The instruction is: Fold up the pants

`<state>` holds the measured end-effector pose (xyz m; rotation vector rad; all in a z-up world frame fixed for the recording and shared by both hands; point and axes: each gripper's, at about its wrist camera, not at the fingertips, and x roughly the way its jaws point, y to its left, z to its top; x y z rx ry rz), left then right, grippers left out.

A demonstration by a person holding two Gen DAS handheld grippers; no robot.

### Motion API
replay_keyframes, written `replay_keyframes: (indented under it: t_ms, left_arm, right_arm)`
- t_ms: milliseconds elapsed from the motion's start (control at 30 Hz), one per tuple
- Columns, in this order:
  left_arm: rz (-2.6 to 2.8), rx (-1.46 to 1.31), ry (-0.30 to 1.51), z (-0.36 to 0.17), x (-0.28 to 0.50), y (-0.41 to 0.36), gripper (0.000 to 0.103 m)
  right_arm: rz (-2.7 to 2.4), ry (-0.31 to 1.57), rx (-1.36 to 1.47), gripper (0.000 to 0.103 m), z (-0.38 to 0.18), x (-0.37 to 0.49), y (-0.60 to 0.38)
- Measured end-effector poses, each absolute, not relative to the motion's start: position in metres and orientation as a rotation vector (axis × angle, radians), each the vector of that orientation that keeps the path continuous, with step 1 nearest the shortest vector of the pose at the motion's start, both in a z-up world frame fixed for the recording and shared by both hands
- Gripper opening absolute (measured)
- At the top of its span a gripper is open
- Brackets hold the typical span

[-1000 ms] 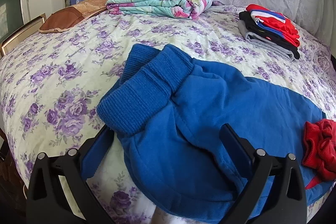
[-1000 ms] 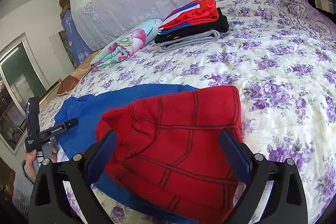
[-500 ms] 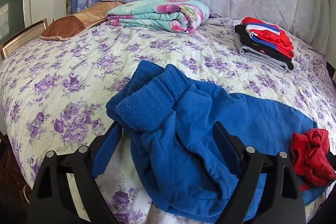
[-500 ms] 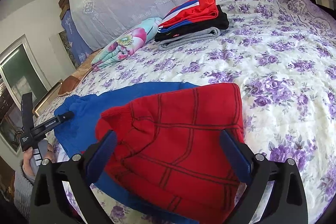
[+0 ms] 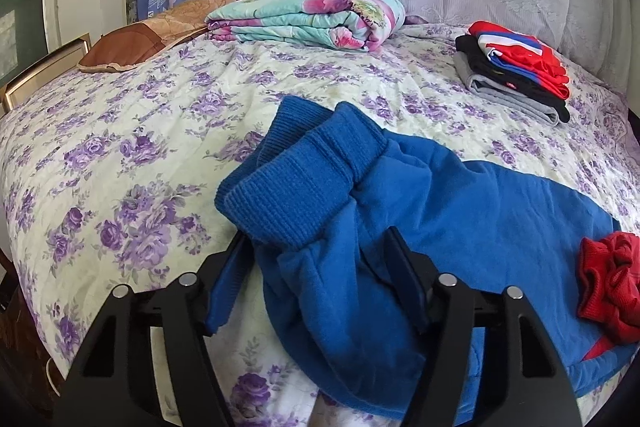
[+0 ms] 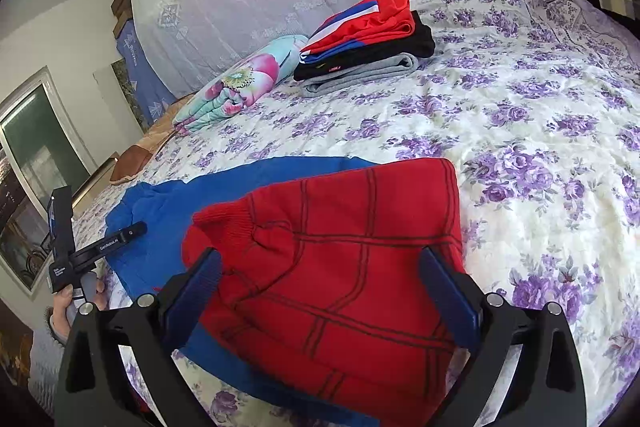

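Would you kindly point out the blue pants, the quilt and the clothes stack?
blue pants (image 5: pixel 480 211), left wrist view, leg fabric.
quilt (image 5: pixel 304 15), left wrist view, top fold.
clothes stack (image 6: pixel 364 51), right wrist view, black middle layer.

Blue pants (image 5: pixel 460 219) lie crumpled on the bed, ribbed cuffs bunched just ahead of the left tongs (image 5: pixel 320 267), fabric between them.

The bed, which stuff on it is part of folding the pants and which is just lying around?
Part of the job:
blue pants
red waistband
left gripper, jaws just closing around the blue cuff end
right gripper, open

Just lying about:
folded clothes stack
floral quilt
brown pillow
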<state>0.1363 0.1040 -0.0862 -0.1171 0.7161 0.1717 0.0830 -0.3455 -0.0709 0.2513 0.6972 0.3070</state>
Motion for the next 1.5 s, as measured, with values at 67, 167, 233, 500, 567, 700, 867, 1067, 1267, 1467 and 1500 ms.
replay_keyframes:
  t_ms: [67, 167, 233, 500, 567, 700, 867, 1067, 1267, 1467, 1500]
  left_arm:
    - [0.165, -0.122, 0.713, -0.085, 0.134, 0.105, 0.059]
    - [0.153, -0.139, 0.714, -0.084, 0.133, 0.107, 0.061]
    - [0.145, -0.161, 0.726, -0.084, 0.133, 0.112, 0.076]
    - [0.112, -0.151, 0.740, -0.095, 0.136, 0.116, 0.097]
    - [0.107, -0.197, 0.729, -0.092, 0.137, 0.122, 0.085]
    - [0.037, -0.319, 0.732, -0.084, 0.136, 0.136, 0.051]
    - [-0.019, -0.383, 0.729, -0.077, 0.131, 0.139, 0.035]
    - [-0.005, -0.257, 0.650, -0.053, 0.117, 0.117, 0.033]
    - [-0.006, -0.186, 0.592, -0.028, 0.106, 0.100, 0.032]
    - [-0.034, -0.120, 0.534, -0.003, 0.096, 0.073, 0.032]
    - [-0.040, -0.103, 0.524, 0.002, 0.095, 0.067, 0.031]
  right_arm:
    - [0.280, 0.667, 0.205, 0.099, -0.063, 0.078, -0.338]
    - [0.311, 0.627, 0.149, 0.099, -0.050, 0.073, -0.326]
    - [0.326, 0.610, 0.115, 0.099, -0.045, 0.071, -0.318]
    - [0.324, 0.639, 0.120, 0.099, -0.053, 0.072, -0.316]
    - [0.329, 0.646, 0.141, 0.099, -0.053, 0.076, -0.316]
    - [0.355, 0.631, 0.136, 0.099, -0.044, 0.079, -0.305]
    - [0.357, 0.613, 0.048, 0.099, -0.036, 0.086, -0.278]
    - [0.321, 0.828, -0.058, 0.100, -0.078, 0.117, -0.265]
    - [0.353, 0.617, 0.099, 0.100, -0.047, 0.084, -0.303]
    - [0.272, 0.831, -0.083, 0.099, -0.073, 0.101, -0.302]
    - [0.289, 0.781, -0.051, 0.099, -0.065, 0.096, -0.307]
